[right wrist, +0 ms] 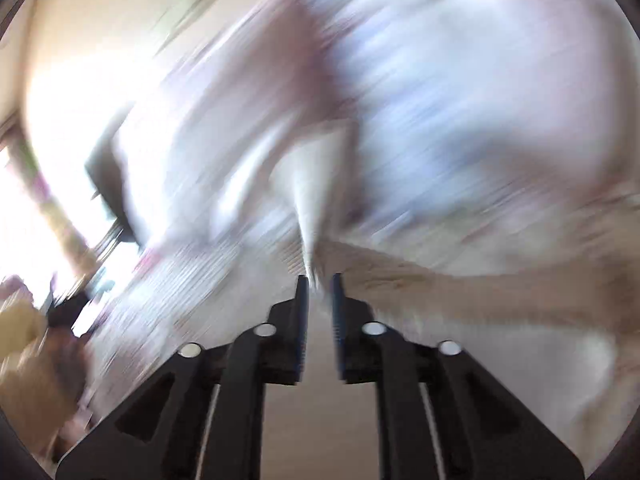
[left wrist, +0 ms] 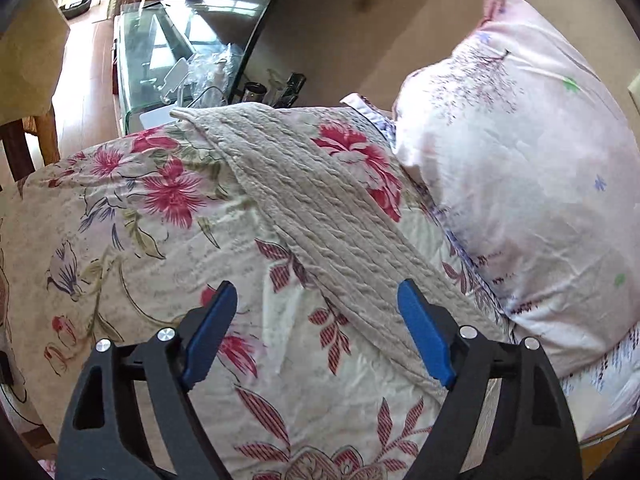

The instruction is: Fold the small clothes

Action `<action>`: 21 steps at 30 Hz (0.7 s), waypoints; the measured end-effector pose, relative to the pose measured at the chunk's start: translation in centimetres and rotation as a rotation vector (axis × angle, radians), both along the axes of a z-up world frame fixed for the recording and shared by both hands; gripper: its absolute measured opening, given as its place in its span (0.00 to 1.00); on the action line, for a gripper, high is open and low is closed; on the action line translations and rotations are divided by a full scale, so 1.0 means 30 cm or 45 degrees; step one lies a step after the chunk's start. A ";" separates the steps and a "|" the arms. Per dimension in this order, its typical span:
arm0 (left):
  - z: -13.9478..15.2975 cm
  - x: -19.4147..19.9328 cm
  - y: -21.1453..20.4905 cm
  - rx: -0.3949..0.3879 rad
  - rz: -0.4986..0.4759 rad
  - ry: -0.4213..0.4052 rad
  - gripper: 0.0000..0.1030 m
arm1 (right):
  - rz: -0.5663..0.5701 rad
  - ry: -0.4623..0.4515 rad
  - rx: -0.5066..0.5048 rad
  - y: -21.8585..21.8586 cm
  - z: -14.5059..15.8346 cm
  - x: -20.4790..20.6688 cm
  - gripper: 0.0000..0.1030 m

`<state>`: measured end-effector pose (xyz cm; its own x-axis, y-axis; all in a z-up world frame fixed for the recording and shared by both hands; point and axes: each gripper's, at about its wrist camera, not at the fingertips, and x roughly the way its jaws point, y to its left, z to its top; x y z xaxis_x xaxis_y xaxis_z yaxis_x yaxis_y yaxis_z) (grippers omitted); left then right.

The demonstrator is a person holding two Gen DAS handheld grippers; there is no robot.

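Note:
A beige ribbed knit garment lies stretched in a long diagonal band across a floral bedsheet, from upper left to lower right. My left gripper is open and empty just above the sheet, its right blue pad over the garment's edge. The right wrist view is heavily motion-blurred. My right gripper has its jaws nearly together on a beige piece of cloth that runs off to the right from the fingertips.
A pale pink pillow with small flower prints lies on the bed at right, close to the garment. A glass table with small items and a wooden chair stand beyond the bed's far edge at left.

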<state>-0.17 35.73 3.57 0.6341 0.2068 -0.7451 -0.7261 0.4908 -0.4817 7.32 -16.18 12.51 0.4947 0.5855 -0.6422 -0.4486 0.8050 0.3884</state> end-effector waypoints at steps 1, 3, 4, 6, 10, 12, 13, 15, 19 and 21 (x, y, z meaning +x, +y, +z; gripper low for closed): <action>-0.006 -0.008 0.015 -0.016 0.020 -0.001 0.78 | 0.096 0.079 -0.013 0.095 -0.041 -0.046 0.37; -0.024 -0.009 0.056 -0.068 0.054 -0.019 0.75 | 0.192 0.147 0.010 0.177 -0.078 -0.117 0.39; -0.033 -0.008 0.081 -0.094 0.066 -0.030 0.72 | 0.238 0.161 -0.002 0.199 -0.085 -0.150 0.40; -0.046 0.008 0.116 -0.127 0.087 -0.037 0.69 | 0.250 0.147 -0.060 0.202 -0.076 -0.178 0.47; -0.065 0.023 0.197 -0.178 0.150 -0.060 0.61 | 0.074 0.219 -0.065 0.076 -0.113 -0.078 0.55; -0.069 0.031 0.230 -0.222 0.174 -0.086 0.54 | 0.013 0.258 -0.073 0.031 -0.134 -0.068 0.55; -0.074 0.033 0.250 -0.253 0.184 -0.102 0.52 | -0.015 0.278 -0.083 0.002 -0.142 -0.061 0.55; -0.089 0.041 0.284 -0.315 0.209 -0.130 0.42 | -0.035 0.299 -0.095 -0.007 -0.169 -0.076 0.55; -0.091 0.055 0.331 -0.335 0.268 -0.123 0.26 | -0.003 0.280 -0.135 0.018 -0.166 -0.114 0.55; -0.067 0.083 0.344 -0.271 0.268 -0.050 0.09 | 0.011 0.259 -0.150 0.020 -0.153 -0.126 0.55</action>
